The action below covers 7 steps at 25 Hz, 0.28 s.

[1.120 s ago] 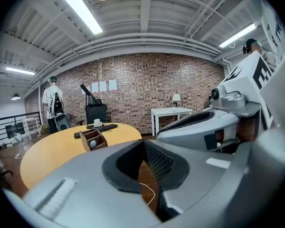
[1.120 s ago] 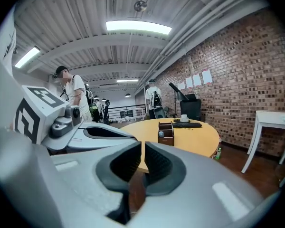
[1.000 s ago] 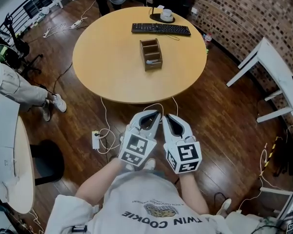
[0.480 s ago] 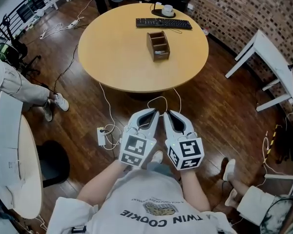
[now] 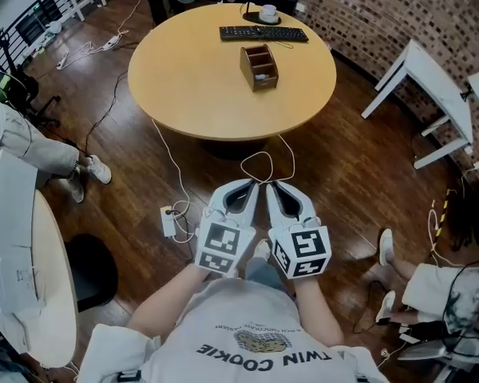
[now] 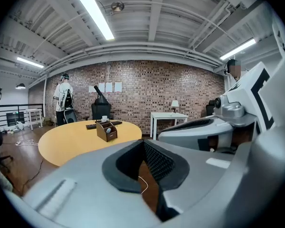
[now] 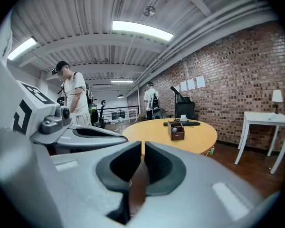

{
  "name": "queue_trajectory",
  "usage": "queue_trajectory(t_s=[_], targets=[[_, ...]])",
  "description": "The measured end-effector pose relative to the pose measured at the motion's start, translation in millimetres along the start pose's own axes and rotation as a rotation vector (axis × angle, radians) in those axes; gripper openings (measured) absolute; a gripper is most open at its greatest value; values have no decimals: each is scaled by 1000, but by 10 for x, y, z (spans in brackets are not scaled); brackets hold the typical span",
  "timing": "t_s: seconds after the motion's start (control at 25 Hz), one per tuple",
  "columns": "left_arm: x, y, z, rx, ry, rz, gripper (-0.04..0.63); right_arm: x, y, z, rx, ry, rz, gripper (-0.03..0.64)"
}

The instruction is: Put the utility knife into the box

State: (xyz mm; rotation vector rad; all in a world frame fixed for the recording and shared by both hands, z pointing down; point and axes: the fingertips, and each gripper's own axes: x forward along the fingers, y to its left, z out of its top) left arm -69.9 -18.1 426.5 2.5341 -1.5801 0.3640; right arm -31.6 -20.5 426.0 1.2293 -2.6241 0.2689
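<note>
left gripper: jaws together, empty | right gripper: same | box: long axis toward table far edge | shirt: "TWIN COOKIE"

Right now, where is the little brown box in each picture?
Head view: the box is near the top, in the middle, on the round table.
Left gripper view: the box is left of the middle, far off.
Right gripper view: the box is right of the middle, far off.
Shared landmark: the keyboard lying just behind the box.

left tool, right tool: side by side over floor | box: on table
</note>
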Motion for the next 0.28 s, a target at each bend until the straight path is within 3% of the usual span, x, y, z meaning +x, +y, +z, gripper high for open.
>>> queue_trajectory(t_s=[0.28], targets=[[-264, -39, -143, -5, 13, -8, 8, -153, 259, -73, -6, -1, -15, 21]])
